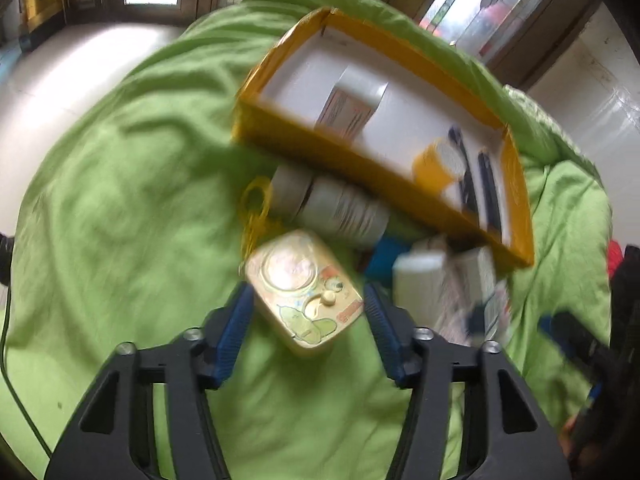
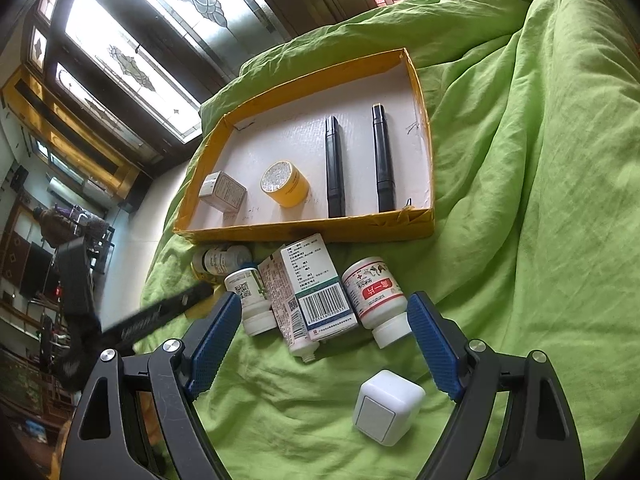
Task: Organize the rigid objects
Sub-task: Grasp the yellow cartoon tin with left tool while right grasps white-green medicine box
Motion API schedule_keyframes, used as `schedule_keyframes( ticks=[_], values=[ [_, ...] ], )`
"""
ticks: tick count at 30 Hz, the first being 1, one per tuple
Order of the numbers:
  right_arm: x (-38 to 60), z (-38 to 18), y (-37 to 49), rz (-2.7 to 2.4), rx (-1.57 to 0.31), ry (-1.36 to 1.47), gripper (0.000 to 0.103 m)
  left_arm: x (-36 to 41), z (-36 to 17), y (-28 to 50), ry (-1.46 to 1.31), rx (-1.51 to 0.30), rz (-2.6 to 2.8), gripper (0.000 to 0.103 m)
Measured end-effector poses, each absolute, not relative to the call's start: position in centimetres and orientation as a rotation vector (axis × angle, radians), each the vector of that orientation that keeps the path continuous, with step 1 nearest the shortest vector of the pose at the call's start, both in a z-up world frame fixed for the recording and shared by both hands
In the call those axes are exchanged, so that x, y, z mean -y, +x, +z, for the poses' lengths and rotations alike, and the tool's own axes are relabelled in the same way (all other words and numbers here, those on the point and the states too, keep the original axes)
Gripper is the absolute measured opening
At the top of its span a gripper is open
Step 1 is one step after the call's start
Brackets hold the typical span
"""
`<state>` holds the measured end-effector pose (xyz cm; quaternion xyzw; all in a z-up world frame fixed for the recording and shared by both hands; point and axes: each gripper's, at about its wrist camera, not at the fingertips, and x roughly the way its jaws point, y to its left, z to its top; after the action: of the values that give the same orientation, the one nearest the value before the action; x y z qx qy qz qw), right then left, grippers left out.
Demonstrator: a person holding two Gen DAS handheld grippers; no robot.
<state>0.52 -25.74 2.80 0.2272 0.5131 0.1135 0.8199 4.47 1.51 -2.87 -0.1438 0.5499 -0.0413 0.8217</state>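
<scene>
A yellow-sided tray (image 2: pixel 304 229) with a white floor lies on the green bedspread; it also shows in the left wrist view (image 1: pixel 280 136). In it are a small box (image 2: pixel 222 191), a yellow jar (image 2: pixel 285 183) and two black pens (image 2: pixel 335 168). My left gripper (image 1: pixel 306 308) is open, its blue pads on either side of a cartoon-printed tin (image 1: pixel 304 290). My right gripper (image 2: pixel 324 340) is open, with a medicine box (image 2: pixel 316 288) and white bottles (image 2: pixel 376 294) between its pads and a white cube (image 2: pixel 387 406) just below.
A white bottle (image 1: pixel 340 208) lies between the tin and the tray, with a yellow ring (image 1: pixel 254 200) beside it. More bottles (image 2: pixel 220 260) lie by the tray's near wall. The bedspread (image 2: pixel 540 200) is wrinkled. The left gripper's arm (image 2: pixel 132 320) reaches in from the left.
</scene>
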Motion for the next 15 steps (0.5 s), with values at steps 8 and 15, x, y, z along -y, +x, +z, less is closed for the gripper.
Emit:
schedule_keyframes(
  ticks=[8, 15],
  values=[
    [23.4, 2.8, 2.4, 0.315, -1.122, 0.426, 0.065, -0.8, -2.7, 3.5, -0.220, -1.157, -0.113, 0.036],
    [21.3, -0.2, 5.7, 0.289, -1.228, 0.345, 0.039, 0.8, -3.5, 5.7, -0.128, -1.138, -0.072, 0.063]
  ],
)
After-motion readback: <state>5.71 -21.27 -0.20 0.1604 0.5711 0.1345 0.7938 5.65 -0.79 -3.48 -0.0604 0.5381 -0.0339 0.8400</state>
